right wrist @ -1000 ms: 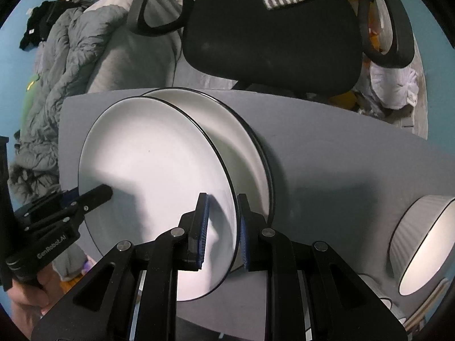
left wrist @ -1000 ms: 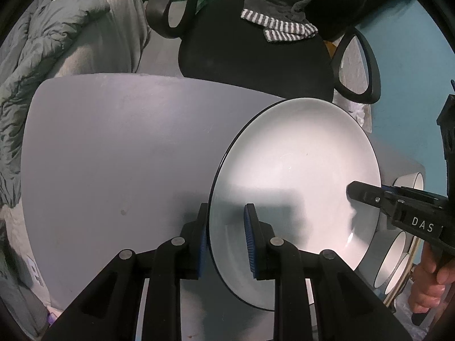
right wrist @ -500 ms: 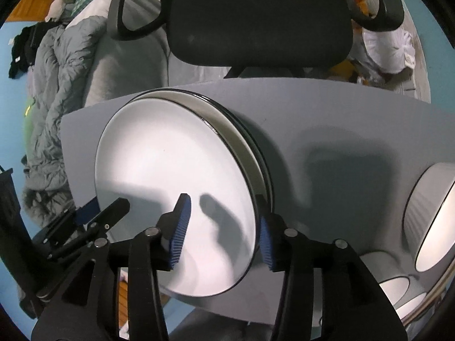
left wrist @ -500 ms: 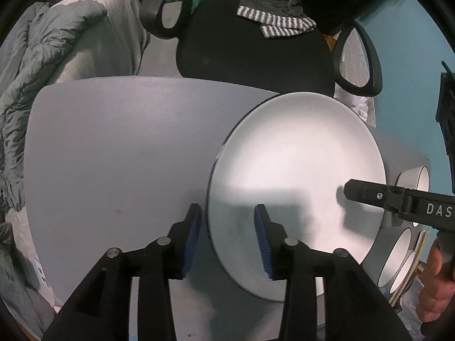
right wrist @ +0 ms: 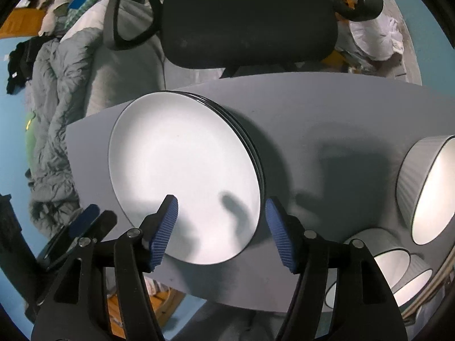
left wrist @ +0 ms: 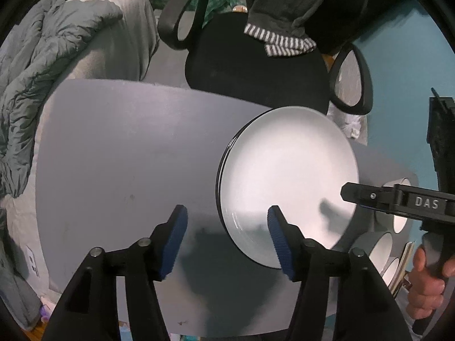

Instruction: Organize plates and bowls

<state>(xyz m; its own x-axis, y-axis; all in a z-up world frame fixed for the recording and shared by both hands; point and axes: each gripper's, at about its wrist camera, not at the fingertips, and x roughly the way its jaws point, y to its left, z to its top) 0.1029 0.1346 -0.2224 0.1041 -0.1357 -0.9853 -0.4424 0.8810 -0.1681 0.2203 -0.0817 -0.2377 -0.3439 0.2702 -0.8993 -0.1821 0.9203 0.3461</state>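
Reading "DAS" on the right tool (left wrist: 349, 191), apparently spread above stacked plates (left wrist: 287, 182).

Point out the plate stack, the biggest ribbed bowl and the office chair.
plate stack (right wrist: 182, 170): right wrist view, centre of the top plate.
biggest ribbed bowl (right wrist: 412, 167): right wrist view, ribbed outer wall.
office chair (right wrist: 247, 25): right wrist view, black seat cushion.

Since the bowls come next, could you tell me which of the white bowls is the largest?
The ribbed bowl at the table's right edge; the other bowls nearer the camera look smaller.
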